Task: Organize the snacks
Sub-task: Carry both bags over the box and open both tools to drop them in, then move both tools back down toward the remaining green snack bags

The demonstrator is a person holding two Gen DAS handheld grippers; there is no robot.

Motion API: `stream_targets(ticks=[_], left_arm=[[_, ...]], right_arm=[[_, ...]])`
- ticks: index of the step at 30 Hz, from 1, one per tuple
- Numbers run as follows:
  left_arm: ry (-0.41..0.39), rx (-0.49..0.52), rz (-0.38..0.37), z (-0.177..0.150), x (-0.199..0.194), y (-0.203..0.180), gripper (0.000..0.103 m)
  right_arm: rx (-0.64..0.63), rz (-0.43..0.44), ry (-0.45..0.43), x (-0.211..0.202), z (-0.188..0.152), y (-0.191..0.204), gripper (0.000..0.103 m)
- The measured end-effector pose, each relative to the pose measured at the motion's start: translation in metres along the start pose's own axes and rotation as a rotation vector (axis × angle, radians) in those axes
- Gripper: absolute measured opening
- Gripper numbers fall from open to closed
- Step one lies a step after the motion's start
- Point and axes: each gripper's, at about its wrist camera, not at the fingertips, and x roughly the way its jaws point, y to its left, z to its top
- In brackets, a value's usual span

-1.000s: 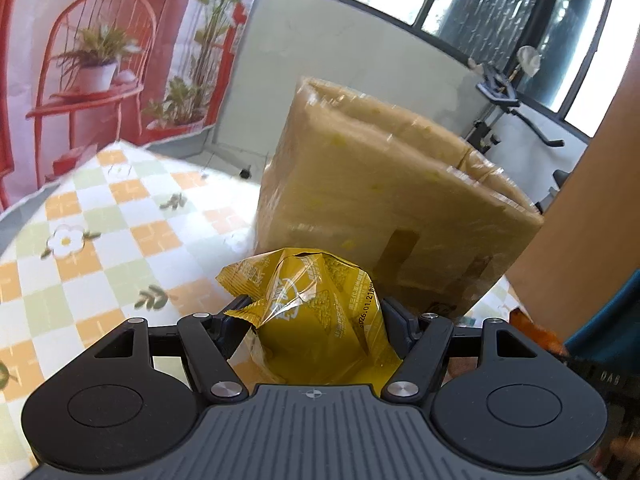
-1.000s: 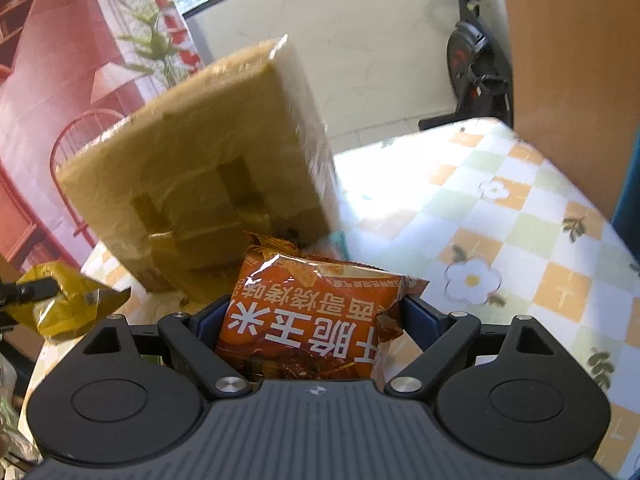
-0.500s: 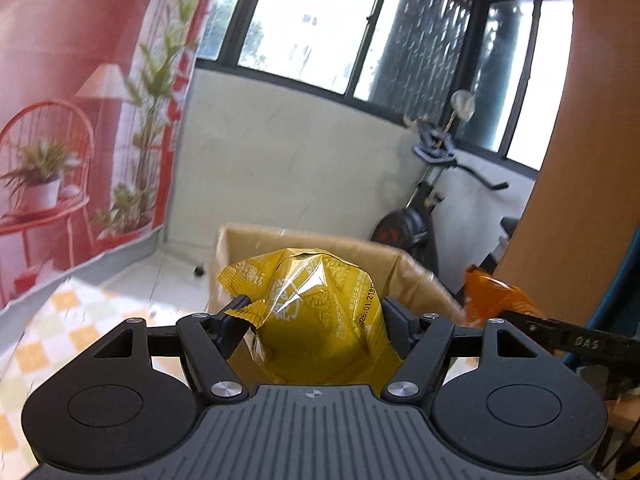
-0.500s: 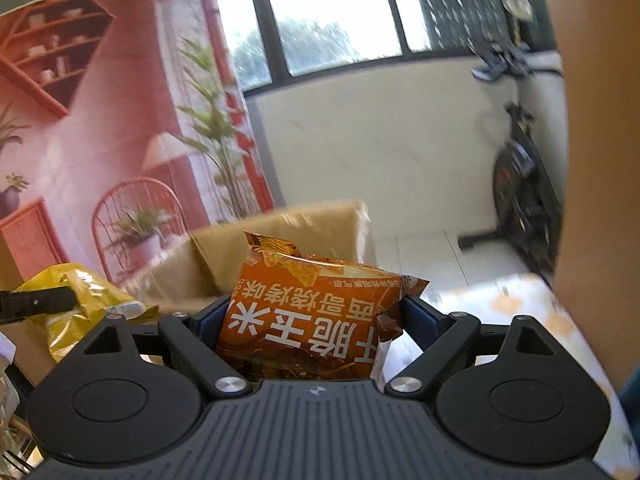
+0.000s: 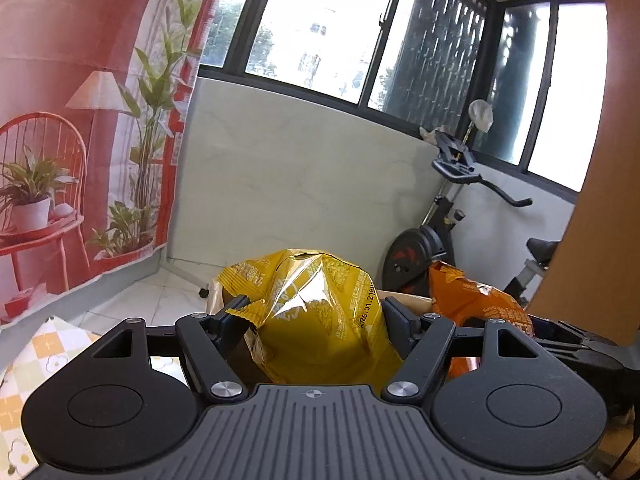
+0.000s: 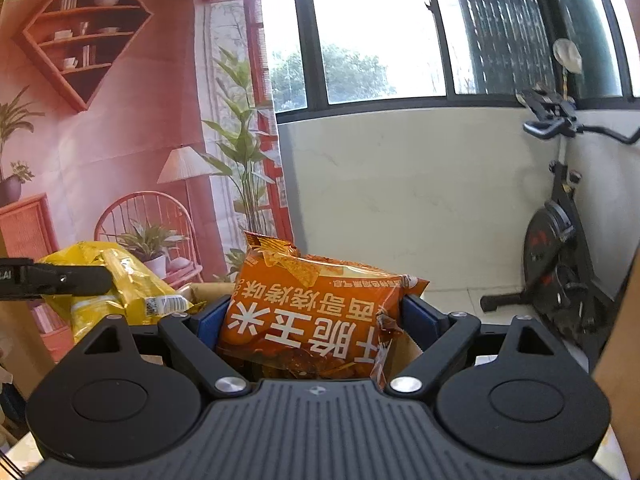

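My left gripper (image 5: 314,312) is shut on a yellow snack bag (image 5: 316,320), held up high. My right gripper (image 6: 316,312) is shut on an orange snack bag (image 6: 316,316) with white lettering, also raised. Each bag shows in the other view: the orange bag (image 5: 476,304) to the right in the left wrist view, the yellow bag (image 6: 120,292) to the left in the right wrist view. Only the top rim of the brown cardboard box (image 5: 408,300) shows behind the bags; it also peeks out in the right wrist view (image 6: 208,292).
A checkered tablecloth (image 5: 36,356) shows at the lower left. An exercise bike (image 6: 560,248) stands by the white wall under the windows. A red printed backdrop (image 6: 100,140) hangs on the left. A wooden panel (image 5: 592,220) rises at the right.
Both grippers have risen and tilted up with their bags. The cardboard box has dropped from filling the views to just its rim, and the two bags have come closer side by side.
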Motion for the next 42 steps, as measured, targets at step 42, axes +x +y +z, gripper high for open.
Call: stream_targets(ticks=[42], left_arm=[[0.102,0.103,0.122,-0.006,-0.06,0.009,0.089]], right_arm=[[0.052,-0.043,0.124,-0.033,-0.027,0.006,0.097]])
